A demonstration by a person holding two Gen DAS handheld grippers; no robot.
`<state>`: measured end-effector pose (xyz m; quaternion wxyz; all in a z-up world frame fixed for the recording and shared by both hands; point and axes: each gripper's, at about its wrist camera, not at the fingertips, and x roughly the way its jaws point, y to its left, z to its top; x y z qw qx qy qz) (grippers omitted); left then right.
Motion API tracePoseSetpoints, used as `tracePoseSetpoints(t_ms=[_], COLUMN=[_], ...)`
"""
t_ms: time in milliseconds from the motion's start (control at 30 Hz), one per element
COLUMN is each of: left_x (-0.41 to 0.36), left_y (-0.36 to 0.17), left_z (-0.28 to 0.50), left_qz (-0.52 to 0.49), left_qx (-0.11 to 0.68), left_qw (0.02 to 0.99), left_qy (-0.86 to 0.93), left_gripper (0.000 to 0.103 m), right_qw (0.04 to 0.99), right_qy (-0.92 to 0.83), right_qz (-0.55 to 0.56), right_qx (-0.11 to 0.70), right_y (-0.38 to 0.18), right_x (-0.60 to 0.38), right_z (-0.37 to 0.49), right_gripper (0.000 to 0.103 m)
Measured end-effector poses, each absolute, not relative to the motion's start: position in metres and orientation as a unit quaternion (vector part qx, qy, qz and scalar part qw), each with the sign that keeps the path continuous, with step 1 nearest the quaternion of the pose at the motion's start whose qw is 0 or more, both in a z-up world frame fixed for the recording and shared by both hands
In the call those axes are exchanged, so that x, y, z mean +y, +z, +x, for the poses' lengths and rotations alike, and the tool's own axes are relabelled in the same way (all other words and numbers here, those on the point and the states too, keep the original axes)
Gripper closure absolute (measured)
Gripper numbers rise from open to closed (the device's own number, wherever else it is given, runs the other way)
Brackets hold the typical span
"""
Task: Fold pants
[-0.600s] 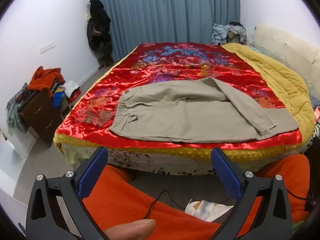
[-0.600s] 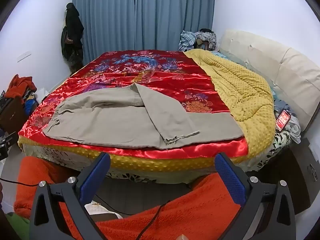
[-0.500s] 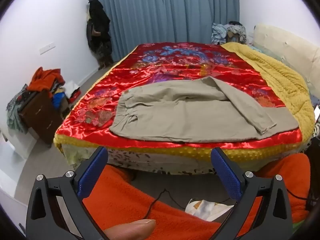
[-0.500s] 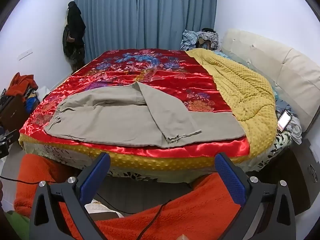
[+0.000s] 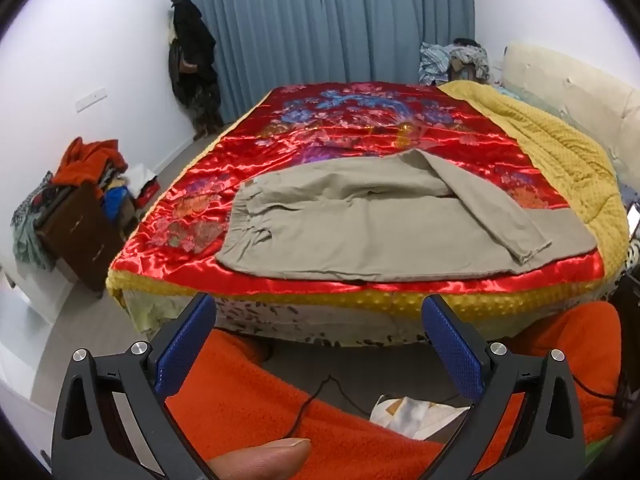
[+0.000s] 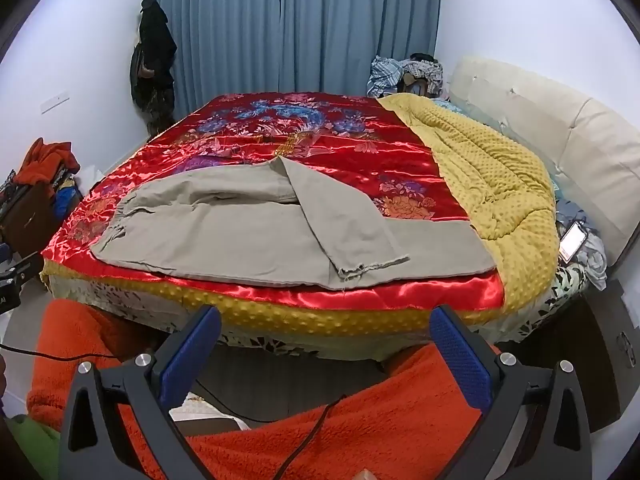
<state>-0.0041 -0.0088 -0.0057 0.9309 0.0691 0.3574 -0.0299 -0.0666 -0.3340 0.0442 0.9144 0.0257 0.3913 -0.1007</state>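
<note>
Nearby, yellow blanket (image 6: pixel 500 184) touches pants (image 6: pixel 256 236) hem

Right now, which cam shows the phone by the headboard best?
Right wrist: the phone lies in full view, screen lit, beside the yellow blanket. Left wrist catches only a sliver of it at the frame's right edge.

A red satin bedspread (image 6: pixel 328 136) fills the middle of the frame, with a yellow blanket (image 6: pixel 496 184) at right. Blue curtains (image 6: pixel 296 24) hang along the top, and a phone (image 6: pixel 573 242) lies at far right.
</note>
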Motion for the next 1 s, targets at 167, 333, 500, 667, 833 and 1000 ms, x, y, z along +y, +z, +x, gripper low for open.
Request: tracePoseSetpoints(t_ms=[167,333,500,667,833,1000], left_x=[-0.0094,-0.0092,-0.0097,-0.0104,-0.0115,-0.0125], left_y=[-0.0055,-0.0067,-0.0072,-0.0079,-0.0085,-0.0089], left_z=[-0.0042,-0.0047,-0.0048,-0.0054,-0.0061,-0.0064], left_qz=[0.07,0.07,0.071,0.072,0.073,0.075], left_qx=[0.357,0.358,0.358,0.357,0.358,0.36], left_qw=[0.931,0.93,0.93,0.931,0.93,0.929], left_qy=[-0.032,-0.034,-0.034,-0.035,-0.036,-0.039], left_gripper=[0.001,0.001,0.0,0.001,0.001,0.001], right_qw=[0.913,0.913,0.912,0.912,0.912,0.911], right_qy=[-0.099,-0.099,-0.098,-0.097,-0.097,-0.095], right_qz=[0.024,0.024,0.023,0.023,0.023,0.023], right_qx=[0.395,0.396,0.398,0.398,0.399,0.4], right_y=[0.0426,0.0418,0.0418,0.0414,0.0412,0.0384], right_x=[-0.3305,-0.3287,-0.3267,-0.3262,-0.3266,-0.3277], right_z=[-0.0668,-0.0657,-0.0655,-0.0653,-0.0653,-0.065], right_gripper=[0.0,0.0,0.0,0.0,0.0,0.0])
